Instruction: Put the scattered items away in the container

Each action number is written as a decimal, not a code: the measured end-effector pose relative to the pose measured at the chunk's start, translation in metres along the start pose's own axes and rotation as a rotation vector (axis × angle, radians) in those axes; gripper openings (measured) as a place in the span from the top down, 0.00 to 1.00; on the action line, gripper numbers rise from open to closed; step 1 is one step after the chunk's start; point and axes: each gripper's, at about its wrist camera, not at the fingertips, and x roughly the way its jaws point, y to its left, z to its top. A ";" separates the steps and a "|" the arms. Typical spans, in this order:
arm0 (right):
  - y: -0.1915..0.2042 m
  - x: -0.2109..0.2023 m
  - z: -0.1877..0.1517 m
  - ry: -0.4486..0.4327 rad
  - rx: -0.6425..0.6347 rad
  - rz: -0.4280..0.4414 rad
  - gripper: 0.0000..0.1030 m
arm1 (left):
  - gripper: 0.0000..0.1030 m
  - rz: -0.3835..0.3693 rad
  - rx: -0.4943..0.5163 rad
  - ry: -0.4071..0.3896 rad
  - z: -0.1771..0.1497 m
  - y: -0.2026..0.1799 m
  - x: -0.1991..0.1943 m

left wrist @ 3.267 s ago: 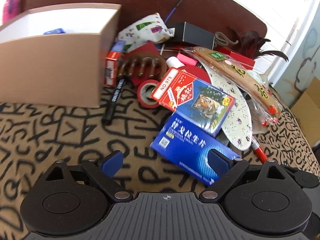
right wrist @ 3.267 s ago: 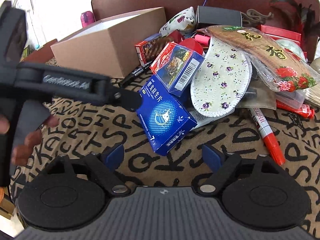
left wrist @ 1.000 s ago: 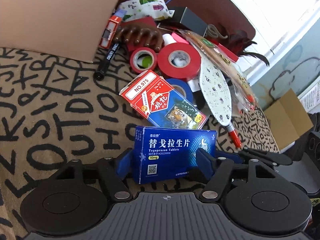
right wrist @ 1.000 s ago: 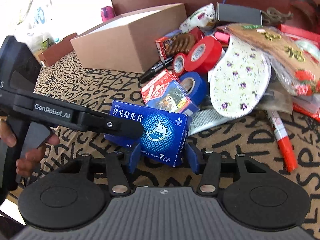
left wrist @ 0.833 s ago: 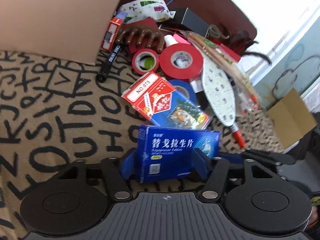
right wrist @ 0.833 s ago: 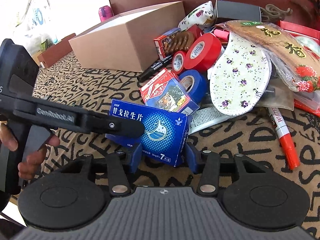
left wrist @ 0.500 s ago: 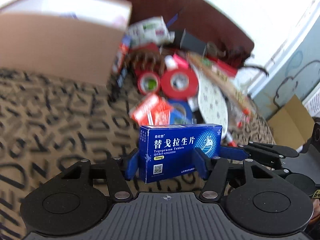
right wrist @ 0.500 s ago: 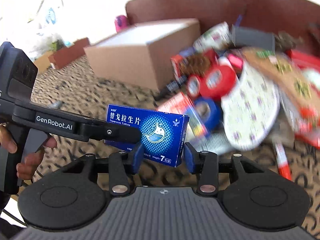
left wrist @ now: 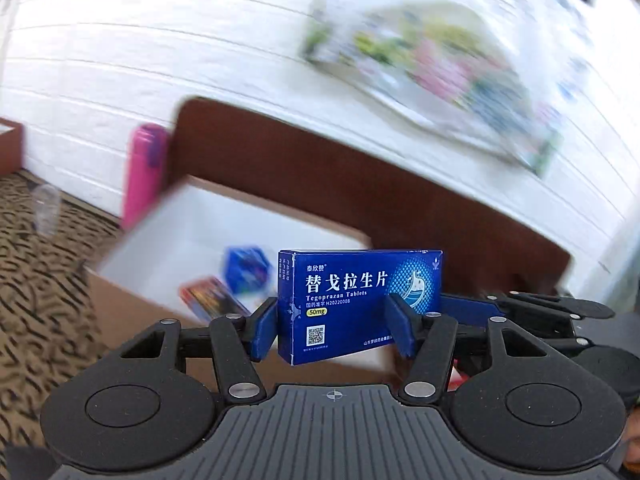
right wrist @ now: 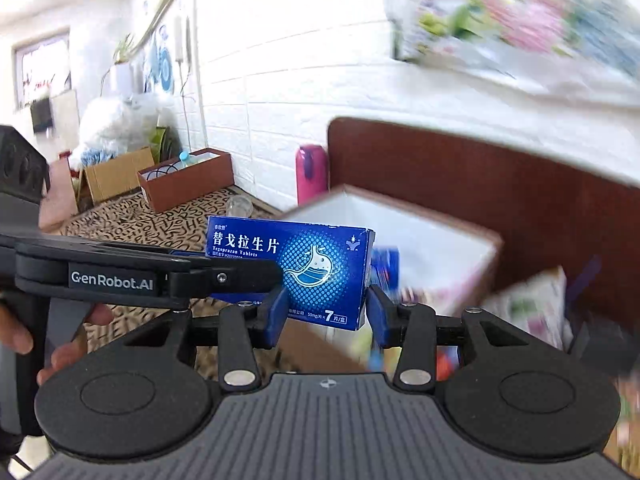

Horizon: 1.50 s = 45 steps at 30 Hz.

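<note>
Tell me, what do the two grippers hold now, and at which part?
Both hold one blue tablet box: left gripper pinches its left portion, right gripper its right end.

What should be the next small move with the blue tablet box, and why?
Probably carry the blue tablet box a little further forward over the cardboard container, then open both grippers. The left gripper and the right gripper both clamp the box, which hangs in the air at the container's near edge, not yet clearly above its white inside.
</note>
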 end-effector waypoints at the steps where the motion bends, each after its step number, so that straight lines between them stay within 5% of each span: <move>1: 0.002 0.014 0.009 0.007 -0.017 -0.006 0.54 | 0.42 0.017 -0.015 -0.004 0.007 0.008 0.007; 18: -0.017 0.195 0.054 0.131 -0.164 0.027 0.54 | 0.34 0.108 -0.237 0.052 0.050 0.126 0.126; 20: -0.019 0.210 0.055 0.128 -0.175 0.016 0.48 | 0.10 0.154 -0.263 0.035 0.053 0.132 0.131; 21: -0.022 0.217 0.056 0.126 -0.171 -0.001 0.37 | 0.03 0.180 -0.271 0.024 0.053 0.134 0.130; 23: -0.027 0.225 0.055 0.131 -0.148 -0.024 0.36 | 0.00 0.174 -0.263 -0.002 0.053 0.135 0.126; 26: -0.033 0.227 0.052 0.144 -0.113 -0.009 0.35 | 0.00 0.159 -0.234 0.017 0.051 0.135 0.124; 37: -0.028 0.180 0.046 0.131 -0.137 -0.093 0.03 | 0.00 0.172 -0.149 0.035 0.047 0.104 0.093; 45: -0.022 0.108 0.032 0.134 -0.157 -0.121 0.01 | 0.00 0.184 -0.008 0.044 0.031 0.049 0.048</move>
